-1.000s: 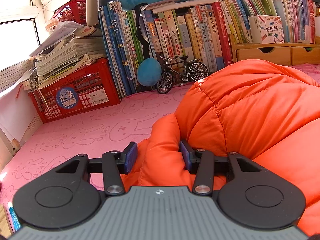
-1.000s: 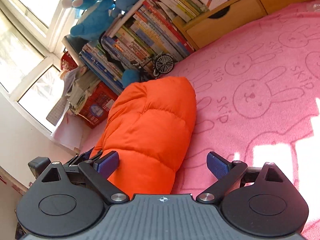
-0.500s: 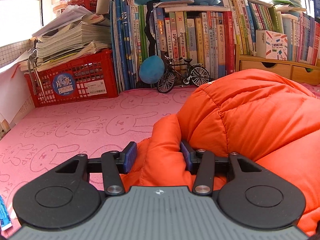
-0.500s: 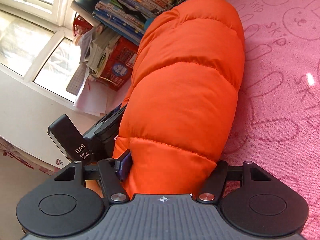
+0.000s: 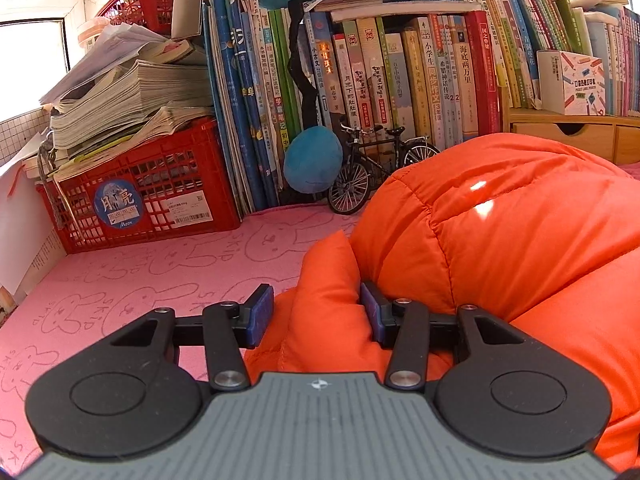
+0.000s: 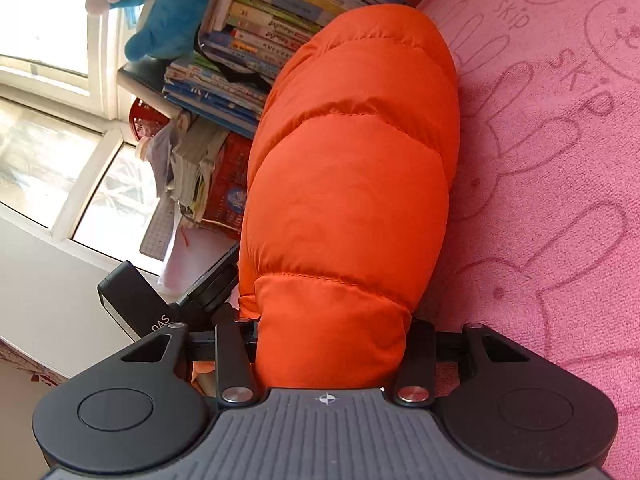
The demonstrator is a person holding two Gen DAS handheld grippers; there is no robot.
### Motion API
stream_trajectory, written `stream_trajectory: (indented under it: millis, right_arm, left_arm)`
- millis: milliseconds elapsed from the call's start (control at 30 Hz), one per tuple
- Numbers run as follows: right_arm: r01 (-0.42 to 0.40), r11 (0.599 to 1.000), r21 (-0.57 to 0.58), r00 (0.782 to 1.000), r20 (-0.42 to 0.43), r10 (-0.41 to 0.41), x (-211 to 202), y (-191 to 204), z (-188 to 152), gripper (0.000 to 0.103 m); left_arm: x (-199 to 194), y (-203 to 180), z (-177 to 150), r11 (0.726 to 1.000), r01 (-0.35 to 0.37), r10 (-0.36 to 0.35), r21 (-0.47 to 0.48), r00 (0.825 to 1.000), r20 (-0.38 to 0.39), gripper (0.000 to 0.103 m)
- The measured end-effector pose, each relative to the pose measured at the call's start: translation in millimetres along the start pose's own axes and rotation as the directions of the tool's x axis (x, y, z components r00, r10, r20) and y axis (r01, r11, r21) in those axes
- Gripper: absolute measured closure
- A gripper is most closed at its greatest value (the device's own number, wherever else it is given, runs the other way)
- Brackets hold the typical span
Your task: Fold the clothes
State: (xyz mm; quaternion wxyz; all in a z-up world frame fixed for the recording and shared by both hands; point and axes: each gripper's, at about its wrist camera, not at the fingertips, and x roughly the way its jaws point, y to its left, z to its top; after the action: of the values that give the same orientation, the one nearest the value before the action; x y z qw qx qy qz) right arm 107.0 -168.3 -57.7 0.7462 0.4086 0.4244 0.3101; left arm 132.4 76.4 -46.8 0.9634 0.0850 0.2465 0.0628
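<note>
Behind orange jacket point(image 6: 352, 184): right gripper point(image 6: 332, 344) pads.

The orange puffer garment point(image 5: 500, 240) runs off the left wrist view's right edge. In the right wrist view it hides the right gripper's point(image 6: 332, 344) pads and most of the left gripper point(image 6: 208, 292).

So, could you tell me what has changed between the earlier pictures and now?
The right gripper moved in from beside the orange jacket and onto its near end; its jaws have just been closing and now squeeze the padded end between them. The left gripper stayed clamped on its fold of the jacket, shifting slightly sideways. The jacket still lies bundled on the pink mat.
</note>
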Motion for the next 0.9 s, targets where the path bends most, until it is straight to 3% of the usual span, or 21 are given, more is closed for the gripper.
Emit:
stream_trajectory:
  millis: [300, 433, 533, 567, 600, 700, 767, 900]
  right_arm:
    - [0.014, 0.994, -0.110, 1.000, -0.001, -0.014, -4, 7, -7, 0.053]
    - [0.128, 0.967, -0.221, 0.991, 0.055, -0.119, -23, 26, -12, 0.037]
    - [0.275, 0.885, -0.375, 0.957, 0.196, -0.214, -50, 52, -18, 0.032]
    - [0.344, 0.834, -0.431, 0.929, 0.286, -0.235, -58, 66, -21, 0.032]
    - [0.392, 0.791, -0.470, 0.904, 0.356, -0.236, -62, 77, -22, 0.031]
    - [0.434, 0.729, -0.529, 0.848, 0.514, -0.132, -58, 108, -16, 0.025]
    - [0.427, 0.723, -0.543, 0.829, 0.554, -0.074, -42, 117, -1, 0.024]
    - [0.471, 0.692, -0.547, 0.827, 0.547, -0.131, 18, 125, 36, 0.025]
  left_arm:
    - [0, 0, -2, 1.000, -0.005, 0.005, 0.005, 1.000, 0.003, 0.055]
    - [-2, -2, -3, 1.000, -0.018, 0.018, 0.015, 1.000, 0.008, 0.055]
    - [-2, -3, -3, 1.000, -0.021, 0.021, 0.020, 1.000, 0.009, 0.055]
    - [-2, -3, -3, 0.999, -0.024, 0.024, 0.023, 1.000, 0.011, 0.055]
    - [-3, -4, -3, 0.999, -0.027, 0.027, 0.026, 1.000, 0.013, 0.055]
    - [-4, -4, -3, 0.999, -0.032, 0.031, 0.027, 0.999, 0.017, 0.055]
    - [-4, -3, -3, 0.999, -0.031, 0.031, 0.024, 0.999, 0.017, 0.055]
    - [-4, 0, -3, 1.000, -0.016, 0.016, 0.007, 1.000, 0.013, 0.055]
